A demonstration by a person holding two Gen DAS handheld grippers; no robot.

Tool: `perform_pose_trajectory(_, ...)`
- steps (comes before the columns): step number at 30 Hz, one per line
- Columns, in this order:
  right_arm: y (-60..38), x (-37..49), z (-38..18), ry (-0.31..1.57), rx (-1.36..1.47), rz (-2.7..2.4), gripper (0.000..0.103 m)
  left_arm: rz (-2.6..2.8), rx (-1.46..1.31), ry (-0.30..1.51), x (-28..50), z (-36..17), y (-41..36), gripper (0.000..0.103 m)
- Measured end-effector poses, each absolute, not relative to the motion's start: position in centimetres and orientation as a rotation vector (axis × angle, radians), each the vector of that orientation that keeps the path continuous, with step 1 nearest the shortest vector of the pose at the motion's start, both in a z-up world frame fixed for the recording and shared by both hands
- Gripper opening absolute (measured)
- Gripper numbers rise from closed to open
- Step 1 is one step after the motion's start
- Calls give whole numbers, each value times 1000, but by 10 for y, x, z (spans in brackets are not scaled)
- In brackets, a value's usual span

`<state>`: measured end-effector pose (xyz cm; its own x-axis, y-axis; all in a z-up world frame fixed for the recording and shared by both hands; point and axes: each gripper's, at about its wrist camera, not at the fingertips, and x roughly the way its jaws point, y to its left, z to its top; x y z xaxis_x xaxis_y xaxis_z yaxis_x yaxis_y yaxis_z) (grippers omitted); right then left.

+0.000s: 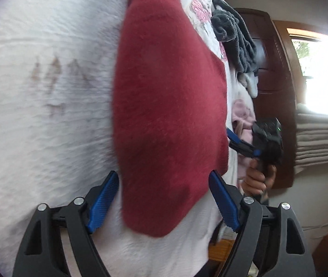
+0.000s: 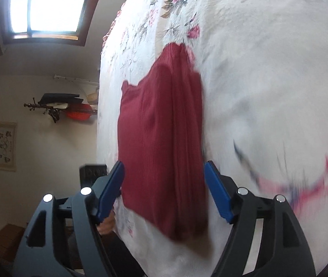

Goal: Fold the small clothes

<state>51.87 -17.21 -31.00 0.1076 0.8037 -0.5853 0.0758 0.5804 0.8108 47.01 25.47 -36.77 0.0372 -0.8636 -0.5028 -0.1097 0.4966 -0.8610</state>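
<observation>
A dark red knitted garment (image 1: 170,115) lies folded flat on the white flowered bedspread (image 1: 48,80). My left gripper (image 1: 164,194) is open, its blue pads apart on either side of the garment's near end, not gripping it. In the right wrist view the same red garment (image 2: 161,138) lies between the spread blue pads of my open right gripper (image 2: 164,184), which also holds nothing. The right gripper (image 1: 244,143), held by a hand (image 1: 256,180), shows at the bed's edge in the left wrist view.
A grey fluffy cloth (image 1: 235,37), a white piece and a pink garment (image 1: 244,120) lie heaped near the bed's edge. A dark wooden headboard (image 1: 274,80) and bright window (image 1: 321,73) stand behind. Wall, window (image 2: 48,7) and coat hooks (image 2: 55,108) lie left of the bedspread (image 2: 268,80).
</observation>
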Motion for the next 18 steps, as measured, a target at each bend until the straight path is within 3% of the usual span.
perform_pose_trajectory(18, -132, 602, -358, 1467, 784, 681, 72, -766, -930, 1460, 474, -378, 240, 80)
